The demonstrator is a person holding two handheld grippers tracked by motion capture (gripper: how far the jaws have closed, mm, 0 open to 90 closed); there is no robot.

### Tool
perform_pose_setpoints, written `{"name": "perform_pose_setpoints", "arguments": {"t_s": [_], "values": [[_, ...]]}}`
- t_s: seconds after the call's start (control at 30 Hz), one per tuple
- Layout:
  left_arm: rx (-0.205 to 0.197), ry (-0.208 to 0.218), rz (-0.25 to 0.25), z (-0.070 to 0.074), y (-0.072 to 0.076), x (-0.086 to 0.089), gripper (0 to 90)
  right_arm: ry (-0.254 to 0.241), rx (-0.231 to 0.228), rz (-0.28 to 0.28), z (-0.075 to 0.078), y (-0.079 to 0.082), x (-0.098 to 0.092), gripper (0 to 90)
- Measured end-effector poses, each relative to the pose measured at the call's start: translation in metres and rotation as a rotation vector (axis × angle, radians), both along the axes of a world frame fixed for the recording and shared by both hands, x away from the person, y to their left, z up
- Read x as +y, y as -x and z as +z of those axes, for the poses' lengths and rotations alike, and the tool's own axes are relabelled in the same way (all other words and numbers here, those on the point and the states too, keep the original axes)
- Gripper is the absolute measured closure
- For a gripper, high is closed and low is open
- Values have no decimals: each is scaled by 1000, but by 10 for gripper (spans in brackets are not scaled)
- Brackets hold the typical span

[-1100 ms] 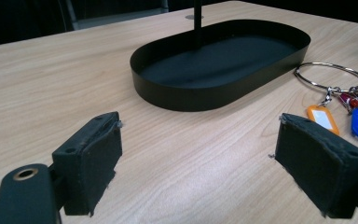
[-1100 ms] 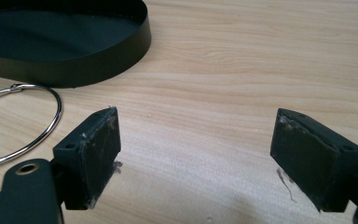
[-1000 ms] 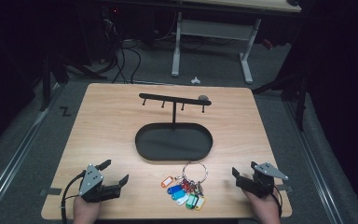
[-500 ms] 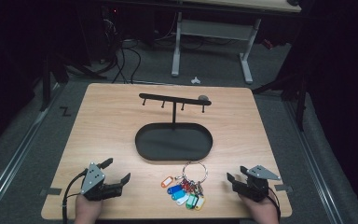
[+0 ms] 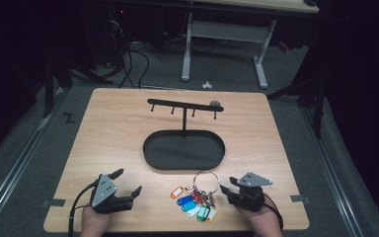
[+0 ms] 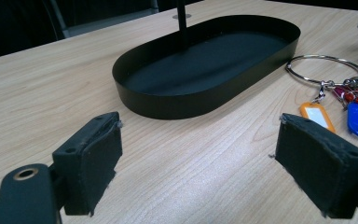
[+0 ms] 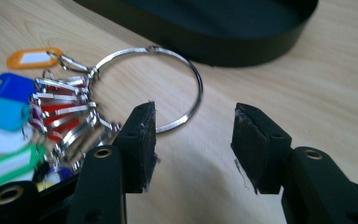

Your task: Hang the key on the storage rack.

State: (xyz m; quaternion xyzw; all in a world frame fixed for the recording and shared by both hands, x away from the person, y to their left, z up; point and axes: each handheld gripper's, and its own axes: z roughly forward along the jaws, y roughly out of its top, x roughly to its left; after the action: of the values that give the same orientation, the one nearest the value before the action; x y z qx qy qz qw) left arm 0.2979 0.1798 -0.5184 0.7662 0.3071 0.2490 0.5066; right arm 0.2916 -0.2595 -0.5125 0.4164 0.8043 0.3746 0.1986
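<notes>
A large metal key ring with several coloured tags (image 5: 185, 201) lies on the wooden table (image 5: 113, 133), just in front of a black oval tray (image 5: 149, 148). My right gripper (image 5: 228, 184) sits low at the ring's right side, pointing left. In the right gripper view its jaws (image 7: 196, 112) have just been closing and stand half apart. The ring's wire (image 7: 199, 88) curves just ahead of the left jaw, with bare wood between the pads. My left gripper (image 5: 128, 180) rests at the front left, jaws (image 6: 198, 135) wide open on nothing.
A black hook stand (image 5: 184, 106) rises from the tray's far side, with a small grey object (image 5: 215, 103) by its right end. The tray wall (image 6: 177, 100) lies ahead of the left gripper, the orange tag (image 6: 317, 114) to its right. The table's front edge is close behind both hands.
My right gripper has slid left toward the key ring, and its jaws have narrowed. The left gripper and the keys have stayed put.
</notes>
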Motion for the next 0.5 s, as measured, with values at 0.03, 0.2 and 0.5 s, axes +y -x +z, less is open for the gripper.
{"name": "perform_pose_setpoints", "arguments": {"t_s": [0.03,0.2,0.5], "values": [[1,1,0,0,0,0,150,4,0,9,3,-5,4,508],[1,1,-1,0,1,2,150,-44,-9,13,15,-28,21,496],[-2,9,-15,0,3,2,150,0,68,49,0,-27,32,556]]}}
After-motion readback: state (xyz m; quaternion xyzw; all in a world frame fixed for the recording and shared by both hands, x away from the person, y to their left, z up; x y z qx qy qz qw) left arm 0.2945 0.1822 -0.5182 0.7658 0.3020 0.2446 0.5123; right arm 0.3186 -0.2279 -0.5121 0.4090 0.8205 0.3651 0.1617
